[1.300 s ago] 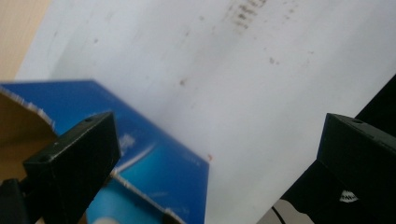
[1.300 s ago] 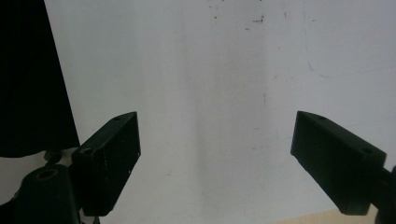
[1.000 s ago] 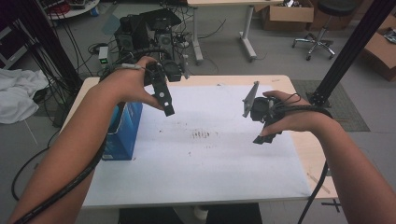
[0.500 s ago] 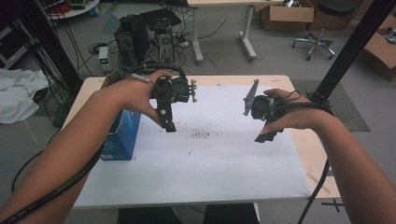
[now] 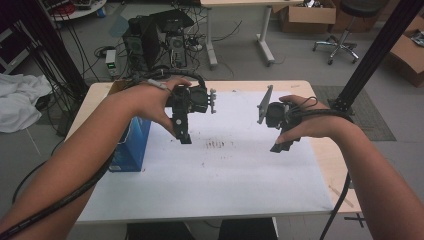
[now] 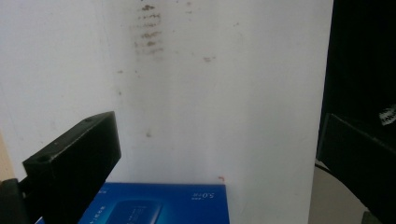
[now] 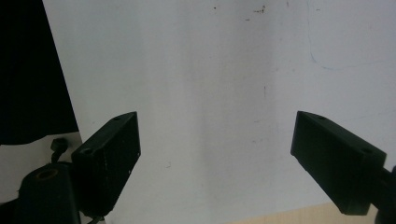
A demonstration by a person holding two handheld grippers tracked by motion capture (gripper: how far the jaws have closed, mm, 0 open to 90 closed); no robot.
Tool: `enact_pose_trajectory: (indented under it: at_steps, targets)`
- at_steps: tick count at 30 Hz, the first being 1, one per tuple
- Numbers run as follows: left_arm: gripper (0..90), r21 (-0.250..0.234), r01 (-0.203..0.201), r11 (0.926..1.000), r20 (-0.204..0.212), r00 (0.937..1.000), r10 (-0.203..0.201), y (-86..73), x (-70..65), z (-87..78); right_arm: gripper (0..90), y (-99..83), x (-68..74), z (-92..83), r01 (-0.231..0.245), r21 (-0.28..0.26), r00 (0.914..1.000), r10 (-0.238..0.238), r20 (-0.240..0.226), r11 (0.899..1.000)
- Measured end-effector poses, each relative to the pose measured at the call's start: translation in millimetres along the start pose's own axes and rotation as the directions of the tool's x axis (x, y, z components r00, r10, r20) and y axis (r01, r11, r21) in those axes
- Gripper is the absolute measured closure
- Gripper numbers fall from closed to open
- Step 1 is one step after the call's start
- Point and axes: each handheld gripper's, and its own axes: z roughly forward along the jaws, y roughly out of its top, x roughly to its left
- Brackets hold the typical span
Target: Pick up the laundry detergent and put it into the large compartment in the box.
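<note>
Both tongs up off the table, nothing held. My left gripper (image 5: 184, 134) hangs above the white paper sheet (image 5: 225, 175) that covers the pale wooden table (image 5: 327, 155), jaws pointing down and toward me. In the left gripper view one black jaw shows at lower left and a dark block at the right edge, with bare sheet between them; I read that as spread apart and empty.

The thing I'm after, as I judge it: the glossy blue cardboard box with white print (image 5: 131, 145). It stands upright on the table just to the outer side of my left gripper and a little below it, near my forearm. In the left gripper view its top face (image 6: 159, 205) sits at the bottom edge, close under the jaws, not between them.

My right gripper (image 5: 282, 142) hovers well off to the other side, jaws wide apart over empty sheet (image 7: 210, 93), gripping nothing.

A patch of brownish smudges (image 5: 216, 145) marks the paper between the two tongs.

Doing the step well, my guess:
- Swing the left gripper outward until the box top is centred between the jaws.
- Turn the wrist so the jaws straddle the narrow faces.
- Come down straight; the box is tall and could tip if nudged off-centre.
- Keep the cable clear of the box.
- Right gripper stays out, ready to steady.
</note>
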Motion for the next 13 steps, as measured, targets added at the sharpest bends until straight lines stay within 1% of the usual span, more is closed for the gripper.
enact_pose_trajectory:
  at_steps: [7,13]
  targets:
    - [0.1,-0.002,-0.008,1.0000,0.004,1.0000,0.008,4.2,0.2,1.5,15.8,1.1,-1.2,0.5,0.001,0.000,1.0000,-0.001,-0.001,1.000]
    - [0.1,-0.008,-0.005,1.0000,0.009,0.9999,0.005,6.0,1.8,3.6,15.8,1.9,-1.3,1.0,0.006,-0.001,1.0000,-0.006,0.003,1.000]
